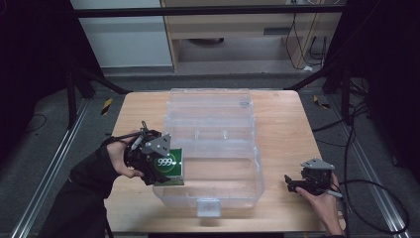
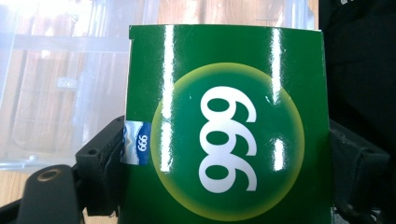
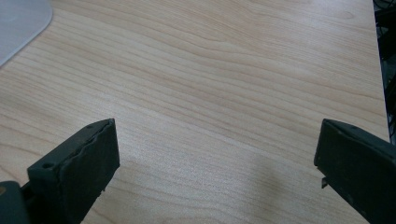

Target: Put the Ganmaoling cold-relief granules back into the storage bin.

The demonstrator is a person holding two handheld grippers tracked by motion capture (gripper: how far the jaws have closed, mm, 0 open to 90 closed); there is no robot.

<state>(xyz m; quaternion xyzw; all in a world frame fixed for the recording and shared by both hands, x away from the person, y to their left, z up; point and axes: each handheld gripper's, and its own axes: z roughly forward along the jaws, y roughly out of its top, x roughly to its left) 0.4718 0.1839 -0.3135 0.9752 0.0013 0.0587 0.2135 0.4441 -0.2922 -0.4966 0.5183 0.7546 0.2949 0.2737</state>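
Since the left tool (image 1: 166,171) is pinching the glossy green "999" cardboard box (image 2: 224,126) at the clear plastic bin's (image 1: 233,196) rim, I'd lower it in level, right tool (image 1: 293,184) idling spread on the counter (image 3: 224,70).

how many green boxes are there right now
1. The green box with "999" on it is clamped in the left gripper at the near left edge of the clear plastic bin. Any others would have to be hidden behind it.
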